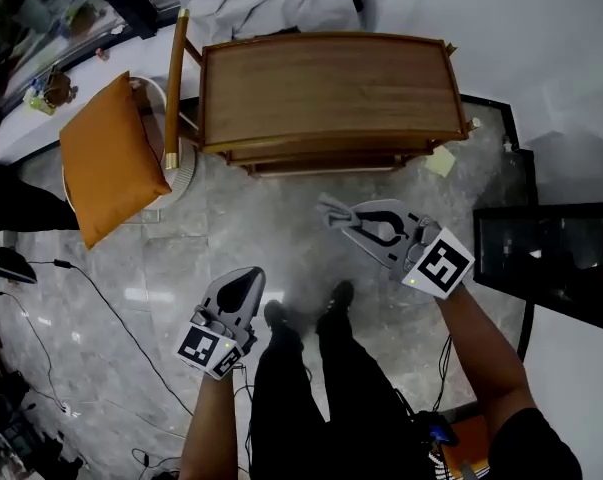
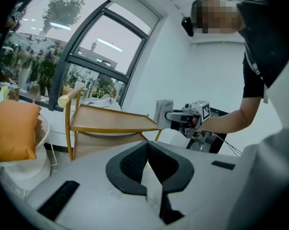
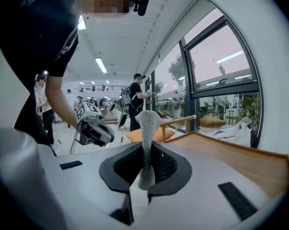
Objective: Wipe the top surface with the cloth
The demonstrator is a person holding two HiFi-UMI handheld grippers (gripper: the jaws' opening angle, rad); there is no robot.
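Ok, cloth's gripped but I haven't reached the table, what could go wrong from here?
The cloth is pinched only by a narrow fold in the right gripper, so it might pull free under wiping pressure. The table has a raised rim; the jaws could catch on it coming in.

Open floor (image 1: 271, 230) before wooden cart (image 1: 326, 83); cushion (image 1: 106, 158) leftward.

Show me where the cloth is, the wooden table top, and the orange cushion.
cloth (image 3: 148, 128), right gripper view, middle of the upright grey strip.
table top (image 1: 326, 88), head view, bare middle of the wood.
cushion (image 1: 106, 158), head view, middle of its orange face.
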